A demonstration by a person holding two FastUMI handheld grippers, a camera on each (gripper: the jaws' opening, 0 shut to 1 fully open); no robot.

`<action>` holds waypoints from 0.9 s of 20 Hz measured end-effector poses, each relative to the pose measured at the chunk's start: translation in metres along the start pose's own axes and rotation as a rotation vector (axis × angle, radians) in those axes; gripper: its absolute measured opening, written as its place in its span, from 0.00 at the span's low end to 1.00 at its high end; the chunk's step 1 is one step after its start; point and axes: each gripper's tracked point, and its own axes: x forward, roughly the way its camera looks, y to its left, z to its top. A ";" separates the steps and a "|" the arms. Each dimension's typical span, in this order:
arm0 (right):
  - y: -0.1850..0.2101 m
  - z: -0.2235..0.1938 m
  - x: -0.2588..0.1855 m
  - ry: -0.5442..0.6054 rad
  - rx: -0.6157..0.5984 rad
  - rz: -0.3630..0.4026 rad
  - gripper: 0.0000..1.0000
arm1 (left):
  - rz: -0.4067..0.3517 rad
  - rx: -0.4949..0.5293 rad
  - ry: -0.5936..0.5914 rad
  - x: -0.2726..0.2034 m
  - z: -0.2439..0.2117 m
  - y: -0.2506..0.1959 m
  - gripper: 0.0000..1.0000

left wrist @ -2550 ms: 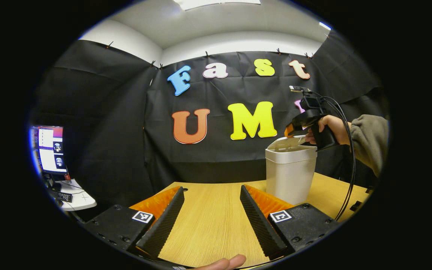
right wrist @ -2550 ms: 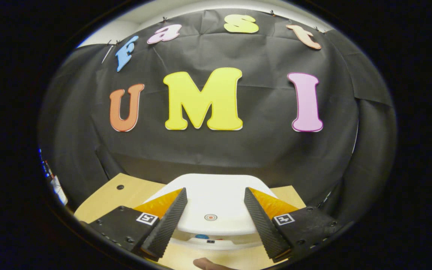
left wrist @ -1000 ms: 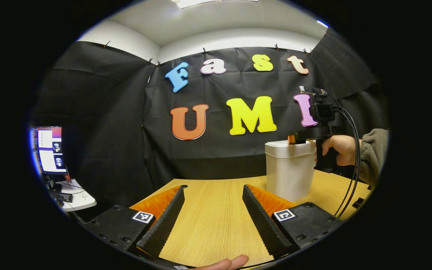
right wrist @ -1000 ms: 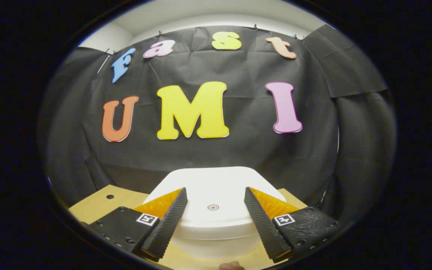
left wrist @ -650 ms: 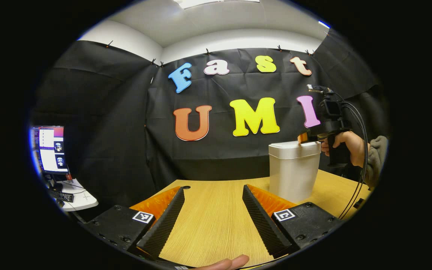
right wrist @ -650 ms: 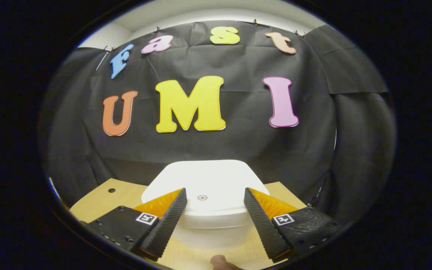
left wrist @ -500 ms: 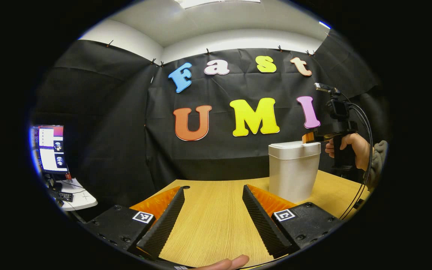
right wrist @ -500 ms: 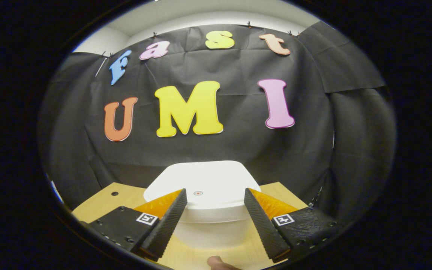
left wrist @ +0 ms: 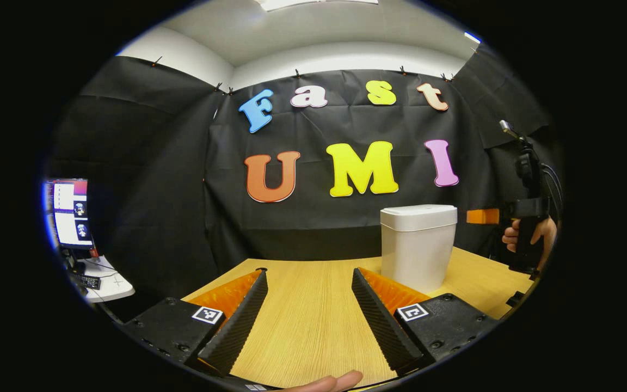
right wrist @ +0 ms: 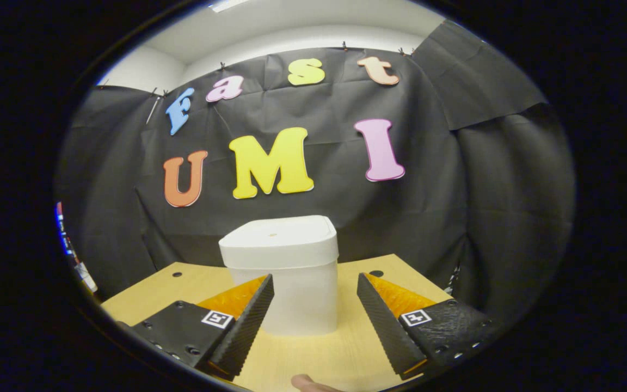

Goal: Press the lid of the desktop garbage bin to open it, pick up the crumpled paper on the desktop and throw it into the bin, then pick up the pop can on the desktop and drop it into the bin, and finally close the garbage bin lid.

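**Lid closed; right gripper withdrawn from bin**

Since the frame 2.5 s ago, the right gripper (right wrist: 314,283) has backed off the garbage bin (right wrist: 297,288), and the lid (right wrist: 278,239), then tilted up, now sits flat and closed on the bin body. In the right gripper view, the gripper's jaws are spread apart with nothing between them, and the bin stands beyond the fingertips without contact. In the left gripper view, the right gripper (left wrist: 482,216) hangs level at lid height, off to the right of the bin (left wrist: 417,256), apart from it; a hand (left wrist: 531,234) grips its handle, and cables run from the camera mounted on top.

The left gripper (left wrist: 309,277) is also released, with its jaws wide apart and empty, held low over the table (left wrist: 308,321). The bin stands upright on the table, ahead and to the right of this gripper. A fingertip (left wrist: 335,381) shows at the bottom edge of the left gripper view. A monitor (left wrist: 68,212) is lit on a side desk (left wrist: 109,286) at far left.
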 end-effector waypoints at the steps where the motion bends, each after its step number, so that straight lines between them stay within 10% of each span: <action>1: -0.002 -0.005 -0.011 0.001 -0.012 0.010 0.96 | -0.004 -0.002 0.002 0.001 -0.001 -0.003 1.00; 18: -0.008 -0.048 -0.102 -0.056 -0.240 0.035 0.95 | -0.034 0.000 0.005 -0.001 -0.005 -0.040 1.00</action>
